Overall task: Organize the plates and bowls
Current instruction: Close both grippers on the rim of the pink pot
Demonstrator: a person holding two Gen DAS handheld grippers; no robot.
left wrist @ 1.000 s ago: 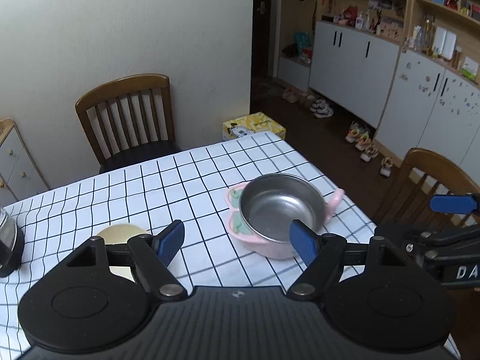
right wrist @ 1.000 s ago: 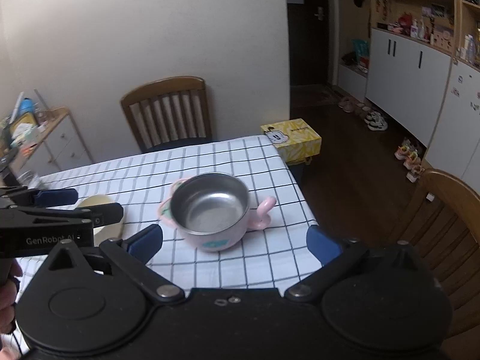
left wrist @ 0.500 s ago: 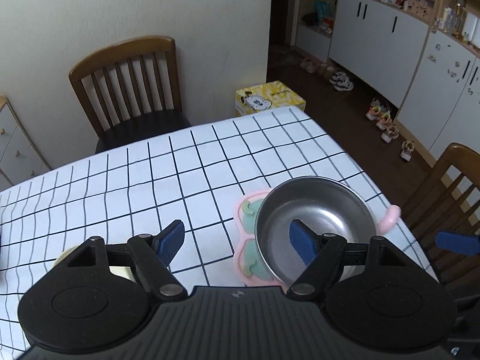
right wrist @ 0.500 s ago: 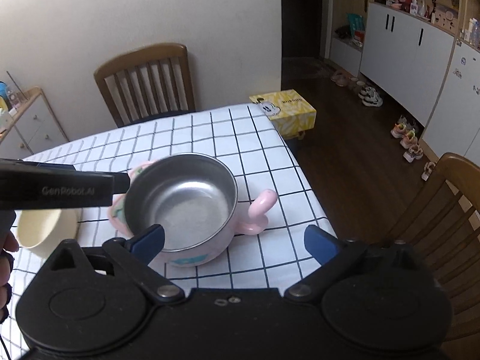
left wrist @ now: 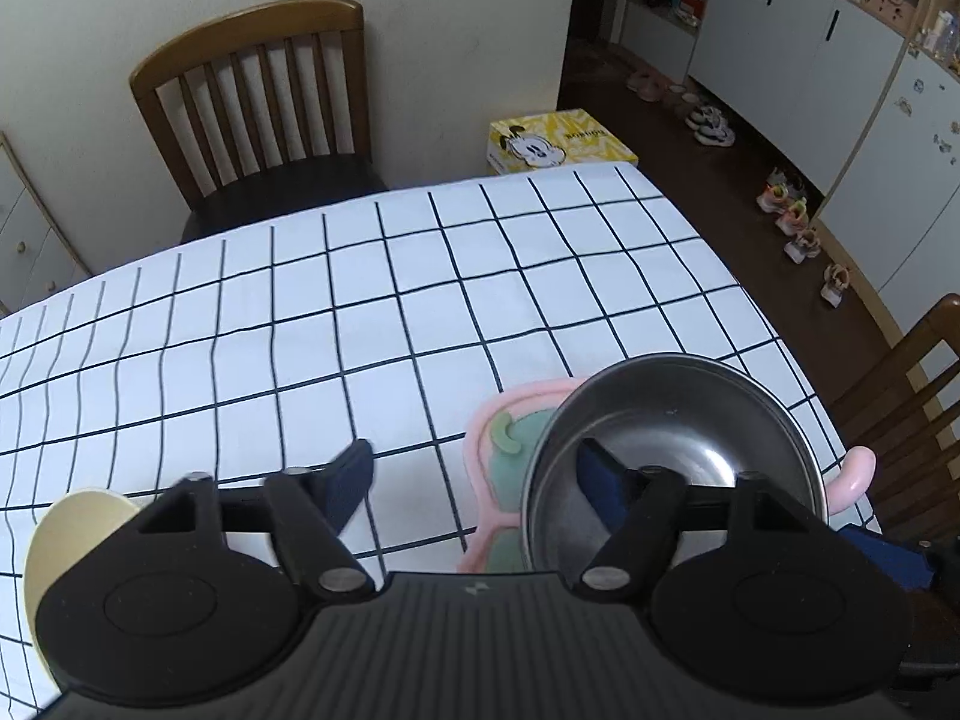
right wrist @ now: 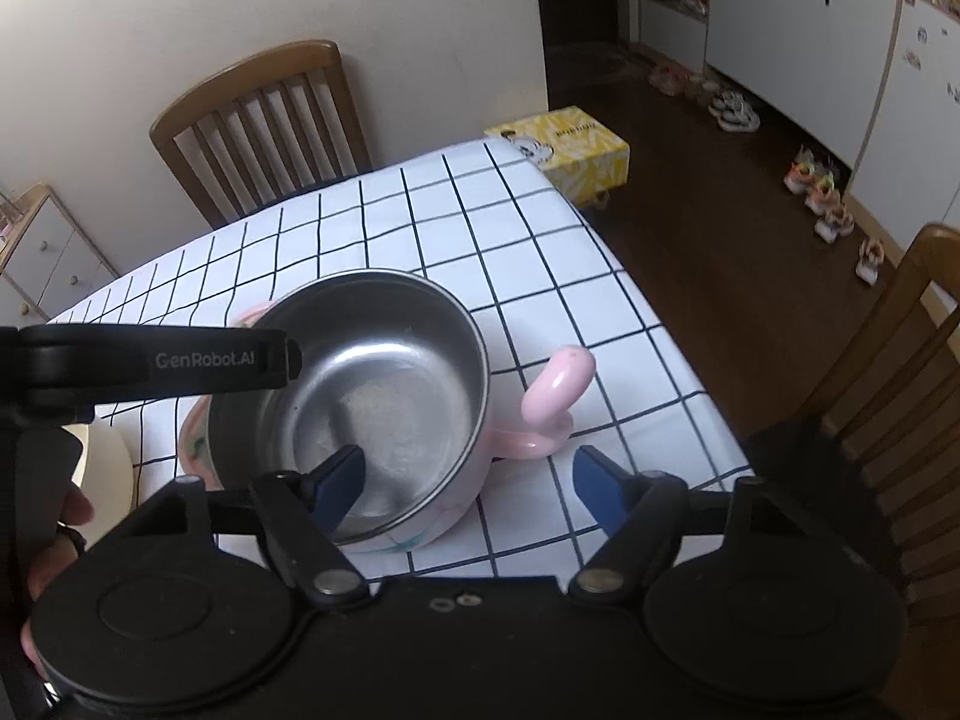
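Steel bowl in its pink plate sits near the tabletop's right edge. Both hand-held grippers, left and right, straddle its rim, jaws just closing, not yet clamped. A cream bowl lies left; chair beyond.

"GenRobot.AI" on left tongs

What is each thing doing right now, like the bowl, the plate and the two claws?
Metal bowl: empty, upright, sitting on the pink plate.
Pink plate: flat on the table, under the bowl.
Cream bowl: upright on the table, mostly hidden.
Left claw: open, has just been closing, one finger over the bowl's rim.
Right claw: open, has just been closing, straddling the bowl's wall.
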